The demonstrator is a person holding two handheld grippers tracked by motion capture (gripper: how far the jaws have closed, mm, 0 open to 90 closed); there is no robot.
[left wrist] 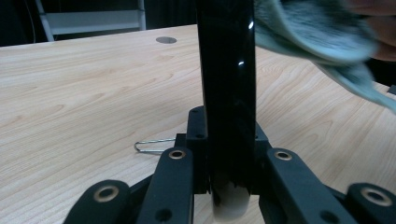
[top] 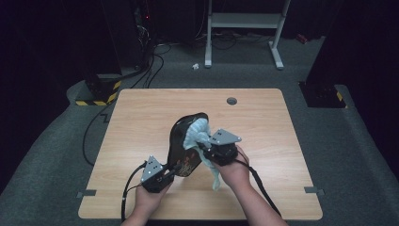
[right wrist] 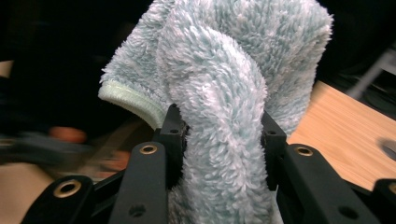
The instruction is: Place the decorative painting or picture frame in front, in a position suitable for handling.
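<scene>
Mid-frame, the left gripper (top: 170, 175) pinches a glossy black tray (top: 184, 141) upright while the right gripper (top: 203, 149), clamping a pale-blue cloth (top: 196, 132), wipes it; the job looks unfinished.

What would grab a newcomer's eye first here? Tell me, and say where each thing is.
First, the glossy black curved board, held up on edge above the middle of the light wooden table, its near end clamped in the left gripper. Next, the fluffy pale blue-green cloth, pinched in the right gripper and pressed against the board's right face. A small bent wire clip lies on the table beside the left gripper.
</scene>
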